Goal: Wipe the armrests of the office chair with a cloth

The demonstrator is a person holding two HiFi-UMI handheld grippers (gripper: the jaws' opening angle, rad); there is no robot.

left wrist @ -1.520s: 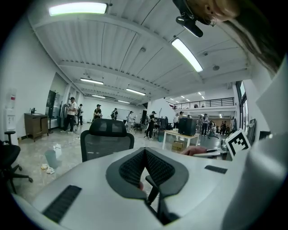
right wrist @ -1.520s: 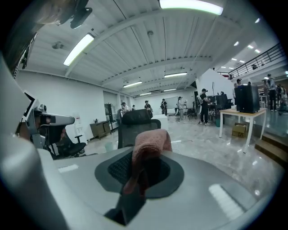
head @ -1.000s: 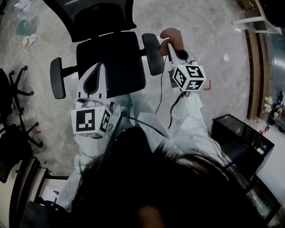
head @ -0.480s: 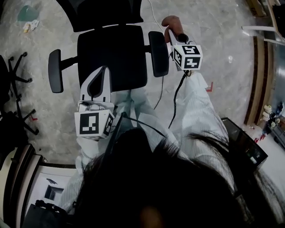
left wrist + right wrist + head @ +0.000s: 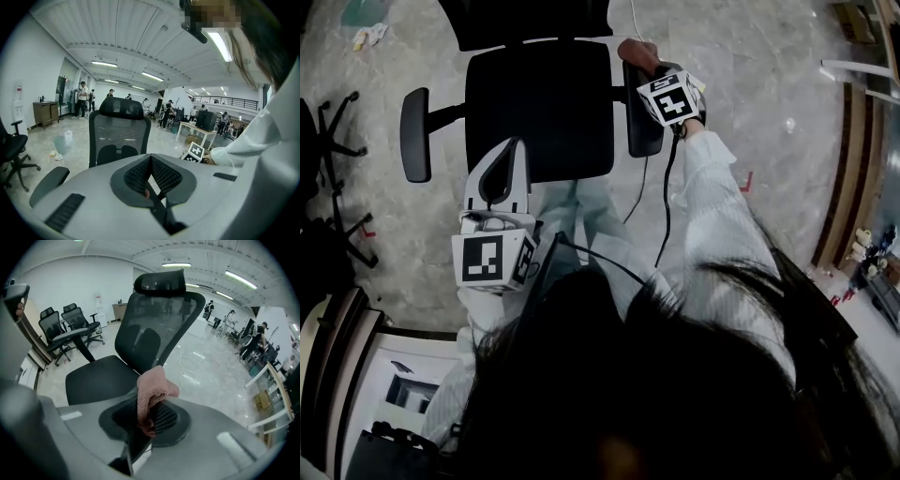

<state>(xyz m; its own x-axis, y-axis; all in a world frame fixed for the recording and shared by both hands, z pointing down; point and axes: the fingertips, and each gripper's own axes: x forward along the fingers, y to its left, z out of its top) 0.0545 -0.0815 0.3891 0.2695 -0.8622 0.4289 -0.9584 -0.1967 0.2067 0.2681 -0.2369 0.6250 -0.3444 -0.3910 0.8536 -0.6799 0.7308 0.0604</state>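
The black office chair (image 5: pixel 534 103) stands in front of me, its left armrest (image 5: pixel 414 134) and right armrest (image 5: pixel 641 127) both in the head view. My right gripper (image 5: pixel 652 70) is shut on a pink cloth (image 5: pixel 636 52) and hangs over the far end of the right armrest. In the right gripper view the bunched cloth (image 5: pixel 152 390) sits between the jaws, with the seat (image 5: pixel 96 378) and mesh backrest (image 5: pixel 154 329) beyond; the armrest itself is hidden there. My left gripper (image 5: pixel 514 145) is shut and empty, above the seat's front edge. Its jaws (image 5: pixel 150 161) point at the backrest (image 5: pixel 119 136).
Other office chairs (image 5: pixel 328 187) stand at the left. A white cable (image 5: pixel 630 19) lies on the floor behind the chair, and litter (image 5: pixel 370 36) at the top left. Wooden furniture (image 5: pixel 853 141) lines the right edge. People stand far back (image 5: pixel 83 96).
My right gripper has dropped and swung in toward the right armrest, carrying the cloth to its far end. The left gripper has sunk a little and stays shut.
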